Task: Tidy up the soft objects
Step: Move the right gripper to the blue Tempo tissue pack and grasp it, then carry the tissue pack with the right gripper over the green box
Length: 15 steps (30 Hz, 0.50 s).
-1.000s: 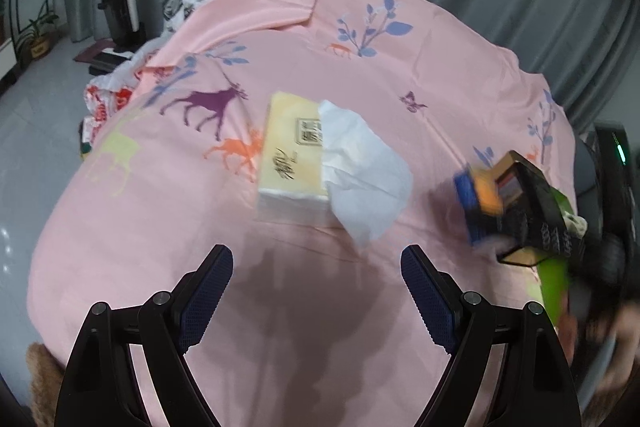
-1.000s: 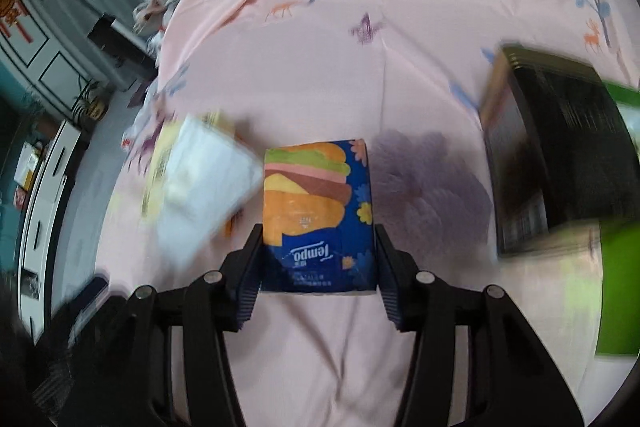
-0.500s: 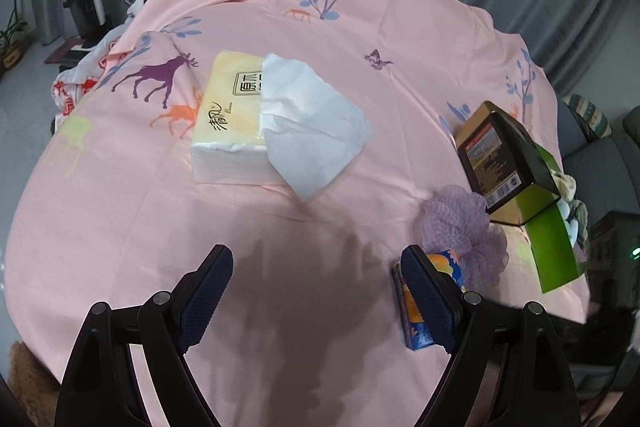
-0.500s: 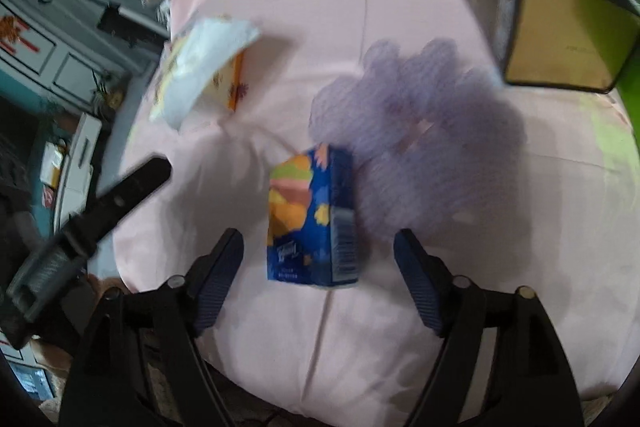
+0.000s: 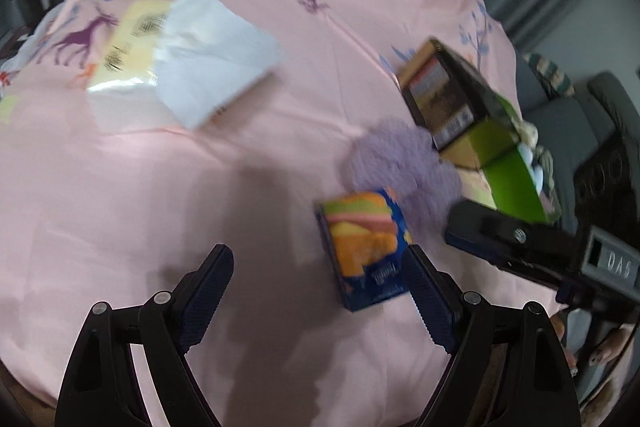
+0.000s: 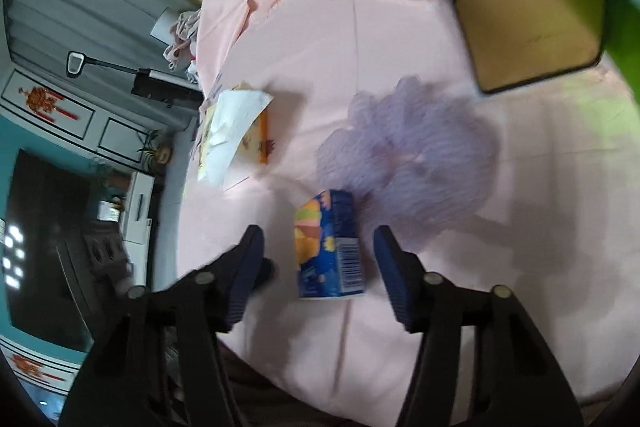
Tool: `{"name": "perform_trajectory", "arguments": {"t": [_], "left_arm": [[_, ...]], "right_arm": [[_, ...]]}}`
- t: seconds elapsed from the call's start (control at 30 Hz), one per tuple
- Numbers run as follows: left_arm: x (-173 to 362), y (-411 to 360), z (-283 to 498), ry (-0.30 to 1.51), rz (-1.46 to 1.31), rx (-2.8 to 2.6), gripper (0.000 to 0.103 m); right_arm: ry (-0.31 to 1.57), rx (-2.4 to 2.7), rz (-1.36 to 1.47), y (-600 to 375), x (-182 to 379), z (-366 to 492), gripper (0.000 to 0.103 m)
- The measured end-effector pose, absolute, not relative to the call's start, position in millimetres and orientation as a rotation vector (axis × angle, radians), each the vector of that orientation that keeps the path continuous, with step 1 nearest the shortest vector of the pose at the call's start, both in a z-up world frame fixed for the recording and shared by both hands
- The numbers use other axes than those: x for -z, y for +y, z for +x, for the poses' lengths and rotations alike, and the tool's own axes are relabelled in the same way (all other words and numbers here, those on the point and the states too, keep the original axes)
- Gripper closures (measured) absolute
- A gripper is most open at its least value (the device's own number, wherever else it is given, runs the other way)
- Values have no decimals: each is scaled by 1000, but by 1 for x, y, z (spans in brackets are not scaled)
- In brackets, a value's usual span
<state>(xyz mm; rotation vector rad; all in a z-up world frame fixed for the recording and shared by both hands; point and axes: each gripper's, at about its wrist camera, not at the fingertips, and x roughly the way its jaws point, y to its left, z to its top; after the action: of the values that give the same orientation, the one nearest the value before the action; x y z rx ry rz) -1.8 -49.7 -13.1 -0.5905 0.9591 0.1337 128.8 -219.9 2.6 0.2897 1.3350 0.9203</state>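
Nearby, both claws gape, the right claw (image 6: 318,261) closing around a glossy boxy tissue pack (image 6: 330,247), untouched; left claw (image 5: 316,285) empty.

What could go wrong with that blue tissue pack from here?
1. The right gripper is closing with the blue tissue pack between its fingers, pads not touching it yet. The pack stands upright, so an off-centre pinch could tip it.
2. The purple mesh puff lies right behind the pack and might snag on a finger.
3. The left gripper is open, one finger beside the same pack; the grippers may collide.
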Motion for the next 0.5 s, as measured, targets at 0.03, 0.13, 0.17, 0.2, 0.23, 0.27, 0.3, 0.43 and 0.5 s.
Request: {"name": "perform_trajectory", "arguments": {"t": [0.03,0.13,0.17,0.2,0.23,0.27,0.3,0.43,0.5], "left_arm": [[15,-53,-1,965,-594,-120,19],[25,-58,4,995,-632,-71,23],[27,-59,5,1003,-643,-63,29],[31,-61,6,1013,-651,-55,33],[32,-61,7,1013,-649,-52,35],[31,-63,7,1003,-640,-47,38],[30,-64,7,998,-637,-38,42],[29,-69,7,990,-625,-19,53],[25,-75,5,983,-589,-29,54]], "right_arm": [[1352,-907,271,-214,2,128,54],[1387,-881,217,-202,12,129,58],[1403,-883,212,-200,16,130,58],[1416,-887,212,-197,19,130,58],[1429,-893,212,-196,22,131,58],[1445,-901,211,-193,25,130,57],[1455,-905,206,-191,27,129,57],[1475,-910,198,-188,34,126,59],[1454,-921,187,-189,31,124,60]]}}
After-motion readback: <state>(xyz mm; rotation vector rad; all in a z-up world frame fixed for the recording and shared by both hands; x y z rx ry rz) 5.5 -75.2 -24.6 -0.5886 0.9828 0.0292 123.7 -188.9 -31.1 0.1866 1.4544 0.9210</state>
